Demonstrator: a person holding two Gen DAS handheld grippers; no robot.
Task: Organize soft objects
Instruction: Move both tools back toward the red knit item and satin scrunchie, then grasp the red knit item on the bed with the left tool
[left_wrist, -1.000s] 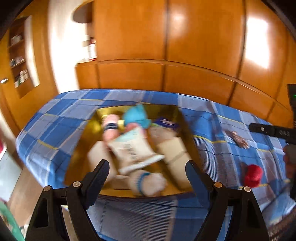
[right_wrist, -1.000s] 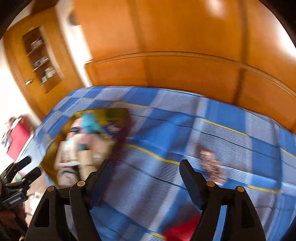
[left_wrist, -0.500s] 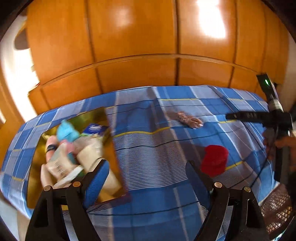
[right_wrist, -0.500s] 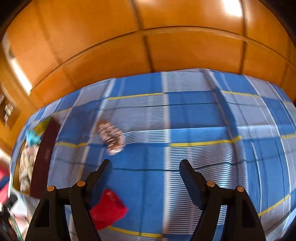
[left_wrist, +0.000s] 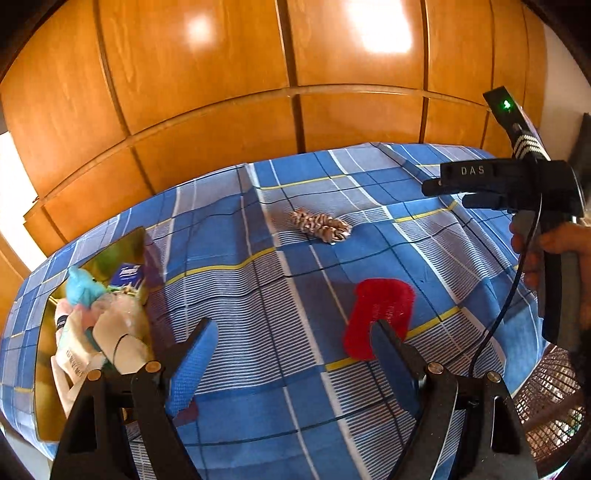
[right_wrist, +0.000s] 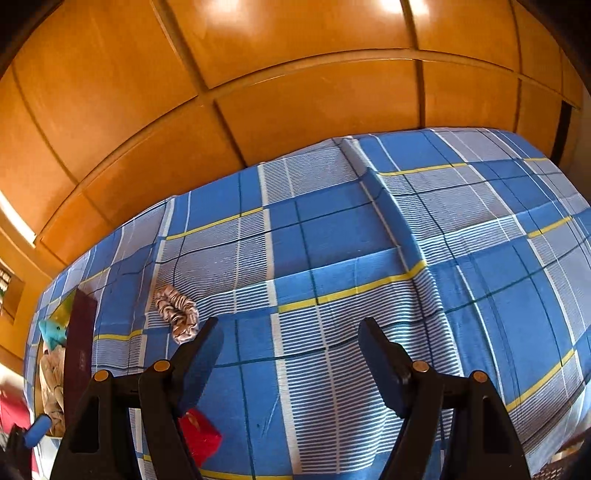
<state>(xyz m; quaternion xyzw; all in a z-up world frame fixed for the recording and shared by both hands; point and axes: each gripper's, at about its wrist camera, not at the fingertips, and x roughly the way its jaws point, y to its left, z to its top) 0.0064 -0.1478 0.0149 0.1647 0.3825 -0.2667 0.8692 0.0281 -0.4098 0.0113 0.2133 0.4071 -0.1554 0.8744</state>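
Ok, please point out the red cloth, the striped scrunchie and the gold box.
red cloth (left_wrist: 380, 314), left wrist view, middle of its top face
striped scrunchie (left_wrist: 320, 226), left wrist view, its middle
gold box (left_wrist: 122, 247), left wrist view, far inner wall

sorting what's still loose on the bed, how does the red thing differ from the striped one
The red pouch is plain solid red; the striped scrunchie is brown and white. The red pouch lies flat with a smooth outline, while the striped scrunchie is bunched and ruffled. The red pouch looks larger and lies nearer the left hand-held gripper. Both rest loose on the blue plaid bedspread, outside the box.
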